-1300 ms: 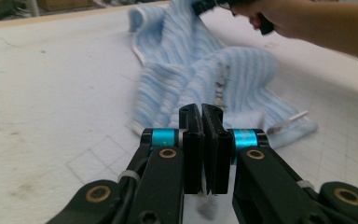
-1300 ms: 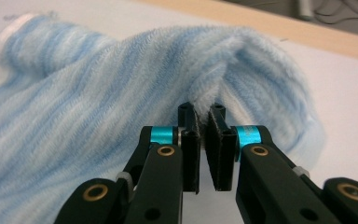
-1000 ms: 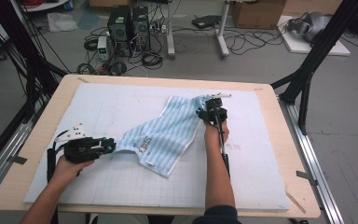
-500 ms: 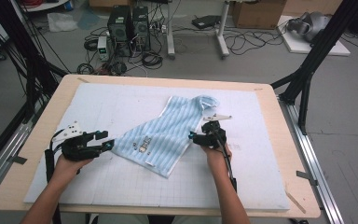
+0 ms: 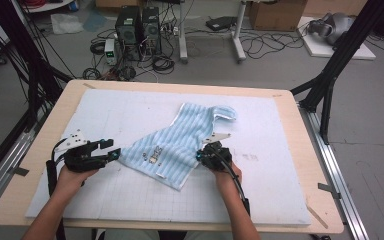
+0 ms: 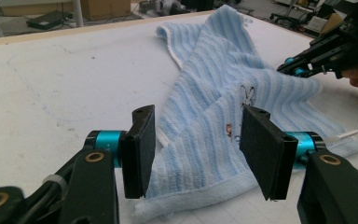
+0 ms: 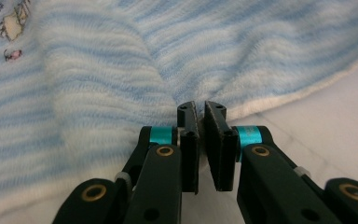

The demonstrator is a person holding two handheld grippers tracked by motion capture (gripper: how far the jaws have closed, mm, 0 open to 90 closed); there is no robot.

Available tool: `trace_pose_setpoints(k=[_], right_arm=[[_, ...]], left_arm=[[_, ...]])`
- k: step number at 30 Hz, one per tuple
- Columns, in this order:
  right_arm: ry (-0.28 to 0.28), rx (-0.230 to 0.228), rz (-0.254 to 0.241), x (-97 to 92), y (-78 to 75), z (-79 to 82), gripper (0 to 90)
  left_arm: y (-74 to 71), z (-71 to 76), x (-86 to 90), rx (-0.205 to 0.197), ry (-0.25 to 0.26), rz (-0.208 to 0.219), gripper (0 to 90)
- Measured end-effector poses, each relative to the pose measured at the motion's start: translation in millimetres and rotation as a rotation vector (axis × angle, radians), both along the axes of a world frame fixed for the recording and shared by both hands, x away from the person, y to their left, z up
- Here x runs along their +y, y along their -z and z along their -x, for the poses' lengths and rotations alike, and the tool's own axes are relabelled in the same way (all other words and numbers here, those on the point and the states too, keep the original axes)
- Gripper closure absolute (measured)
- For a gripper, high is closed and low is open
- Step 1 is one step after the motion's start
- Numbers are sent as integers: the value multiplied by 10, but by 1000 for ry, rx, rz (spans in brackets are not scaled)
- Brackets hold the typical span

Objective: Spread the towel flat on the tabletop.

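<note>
My left hand-held gripper (image 5: 109, 151) sits nearest me at the near-left of the bench (image 5: 290, 105), its jaws spread, having just been opening, with the near corner of the blue striped towel (image 5: 180, 142) lying between the pads but not pinched. My right hand-held gripper (image 5: 200, 156) is at the towel's near-right edge, its jaws pressed together after just closing, nipping the hem there. The towel lies flat on the white mat (image 5: 115, 115) mid-bench, its long axis running diagonally from near-left to far-right, and its far end points away toward the far-right corner, where the tip is folded over.
</note>
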State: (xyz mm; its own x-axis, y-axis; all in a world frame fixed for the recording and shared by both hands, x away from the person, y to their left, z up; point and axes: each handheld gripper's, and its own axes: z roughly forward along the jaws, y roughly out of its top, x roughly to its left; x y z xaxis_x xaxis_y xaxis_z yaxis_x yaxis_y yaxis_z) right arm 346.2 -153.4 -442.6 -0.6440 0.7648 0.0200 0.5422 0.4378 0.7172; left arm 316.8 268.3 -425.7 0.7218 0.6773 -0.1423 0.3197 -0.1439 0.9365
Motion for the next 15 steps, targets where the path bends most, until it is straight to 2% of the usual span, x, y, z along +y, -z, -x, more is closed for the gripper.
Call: trace_pose_setpoints(k=[4, 7, 12, 13, 15], right_arm=[[32, -1, -4, -252, -5, 120, 844], [58, -11, 4, -401, -53, 154, 845], [107, -5, 63, -660, -83, 190, 844], [129, -10, 89, -742, -76, 204, 844], [161, -13, 97, -870, -64, 217, 835]], left_arm=[[-5, -1, 23, -6, -9, 14, 460], [-12, -4, 24, -8, -10, 16, 456], [-1, -11, -4, -3, -5, 9, 449], [3, -15, -12, -1, -3, 11, 447], [9, -22, -26, 2, -2, 6, 441]])
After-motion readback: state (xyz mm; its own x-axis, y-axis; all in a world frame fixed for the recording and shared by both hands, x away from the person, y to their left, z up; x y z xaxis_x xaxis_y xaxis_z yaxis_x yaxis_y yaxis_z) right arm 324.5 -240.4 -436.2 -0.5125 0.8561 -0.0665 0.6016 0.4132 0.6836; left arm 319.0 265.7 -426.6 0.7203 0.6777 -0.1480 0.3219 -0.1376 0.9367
